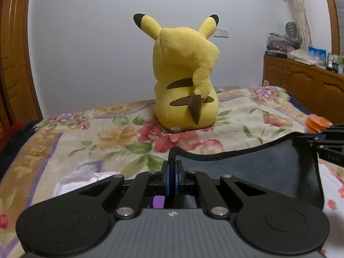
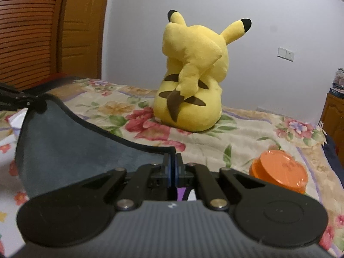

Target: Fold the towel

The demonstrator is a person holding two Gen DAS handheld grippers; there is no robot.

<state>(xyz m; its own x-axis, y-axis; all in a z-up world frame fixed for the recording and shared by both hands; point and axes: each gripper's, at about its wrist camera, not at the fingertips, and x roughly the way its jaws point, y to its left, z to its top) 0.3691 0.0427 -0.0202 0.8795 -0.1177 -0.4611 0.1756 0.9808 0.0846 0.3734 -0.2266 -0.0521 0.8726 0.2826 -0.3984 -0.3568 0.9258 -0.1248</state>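
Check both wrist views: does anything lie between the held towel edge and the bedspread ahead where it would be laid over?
Nothing visible blocks it. Both grippers, left and right, pinch the towel. The plush toy sits farther back; the orange lid lies off to the right.

No legible words or brands appear in either view. The right gripper (image 1: 329, 150) bears small embossed characters, too blurred to read. The left gripper (image 1: 172, 169) body carries only a small star-shaped emblem.

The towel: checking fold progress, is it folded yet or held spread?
Held spread, not folded: the towel hangs as one sheet between the left gripper and right gripper, jaws clamped on its top corners.
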